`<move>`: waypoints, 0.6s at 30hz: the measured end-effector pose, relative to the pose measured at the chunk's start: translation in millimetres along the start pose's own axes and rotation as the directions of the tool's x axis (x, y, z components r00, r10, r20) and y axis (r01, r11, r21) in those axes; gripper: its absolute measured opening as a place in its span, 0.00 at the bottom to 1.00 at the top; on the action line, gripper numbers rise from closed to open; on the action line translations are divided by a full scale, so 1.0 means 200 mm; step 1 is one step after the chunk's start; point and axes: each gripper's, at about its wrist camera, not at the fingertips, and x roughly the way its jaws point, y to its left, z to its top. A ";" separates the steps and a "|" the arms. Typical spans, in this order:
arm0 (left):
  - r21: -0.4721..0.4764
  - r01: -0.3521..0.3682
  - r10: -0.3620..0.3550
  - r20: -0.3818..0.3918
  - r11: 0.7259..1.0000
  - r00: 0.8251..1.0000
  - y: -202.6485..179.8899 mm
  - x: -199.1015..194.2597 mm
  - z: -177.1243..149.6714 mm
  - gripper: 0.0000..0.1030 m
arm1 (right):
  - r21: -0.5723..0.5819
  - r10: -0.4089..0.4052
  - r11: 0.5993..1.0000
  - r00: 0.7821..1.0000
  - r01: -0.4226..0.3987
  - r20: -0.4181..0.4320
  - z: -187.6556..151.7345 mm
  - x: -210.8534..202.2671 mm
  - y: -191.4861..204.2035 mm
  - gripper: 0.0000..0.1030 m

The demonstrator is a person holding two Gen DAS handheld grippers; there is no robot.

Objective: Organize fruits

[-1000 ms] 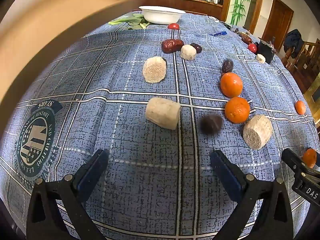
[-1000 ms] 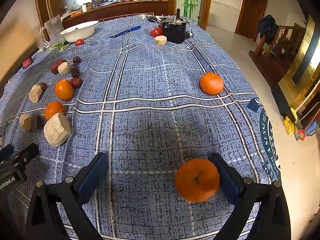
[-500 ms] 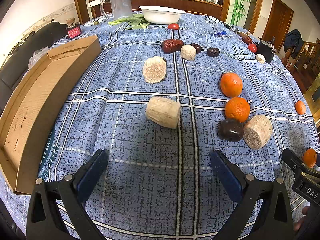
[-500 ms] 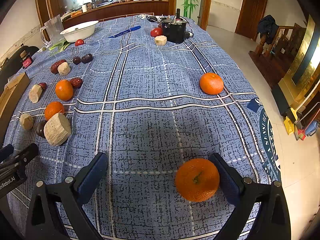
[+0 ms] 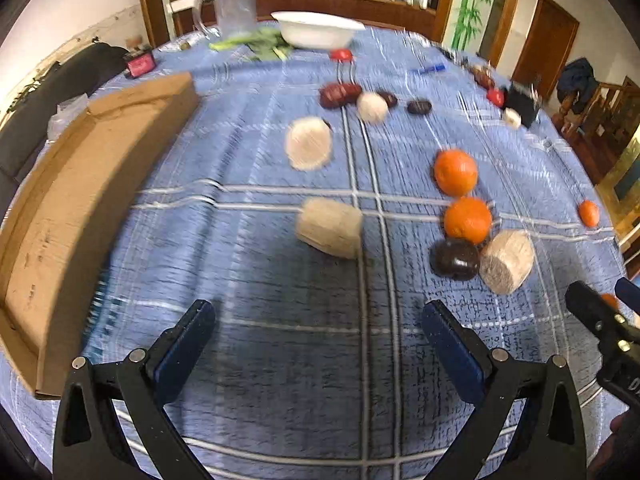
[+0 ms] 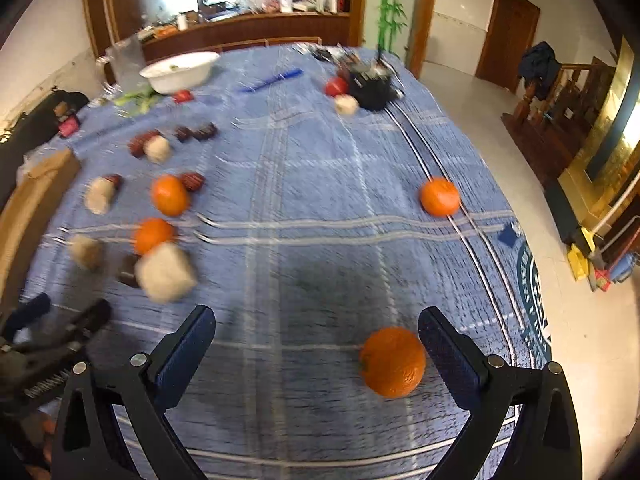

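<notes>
Right wrist view has the right gripper [image 6: 316,352] spread wide over the table's near edge, an orange [image 6: 392,361] just inside its right finger, so picking looks about to start: centre and close, while the left gripper [image 5: 318,344] gapes empty beside the cardboard tray [image 5: 60,216].
</notes>
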 end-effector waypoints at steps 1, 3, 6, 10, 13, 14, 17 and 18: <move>-0.002 0.002 -0.002 0.015 1.000 1.000 0.01 -0.03 0.01 1.00 | -0.002 0.006 1.000 1.000 -0.006 0.006 0.01 -0.03 0.02 0.99; 0.003 0.007 -0.007 0.089 1.000 0.996 0.06 -0.15 0.04 1.00 | -0.007 0.029 1.000 0.999 -0.028 0.032 0.04 -0.11 0.07 0.99; 0.024 -0.007 0.003 0.161 1.000 0.987 0.11 -0.29 0.05 1.00 | -0.005 0.045 0.999 0.996 -0.045 0.082 0.06 -0.22 0.13 0.99; 0.022 -0.024 0.018 0.260 0.999 0.966 0.18 -0.46 0.04 1.00 | -0.002 0.035 0.999 0.987 -0.035 0.156 0.01 -0.34 0.19 0.99; 0.008 -0.034 0.030 0.302 0.999 0.953 0.23 -0.52 0.04 1.00 | -0.009 0.017 1.000 0.982 -0.015 0.190 -0.02 -0.40 0.22 1.00; 0.003 -0.036 0.033 0.311 0.999 0.950 0.25 -0.53 0.04 1.00 | -0.014 0.011 1.000 0.981 -0.009 0.196 -0.02 -0.41 0.23 1.00; -0.018 -0.037 0.041 0.327 0.999 0.944 0.29 -0.57 0.04 1.00 | -0.022 -0.003 1.000 0.979 0.008 0.204 -0.03 -0.43 0.25 1.00; -0.022 -0.038 0.043 0.330 0.999 0.943 0.30 -0.58 0.04 1.00 | -0.027 -0.008 1.000 0.978 0.014 0.210 -0.04 -0.44 0.25 1.00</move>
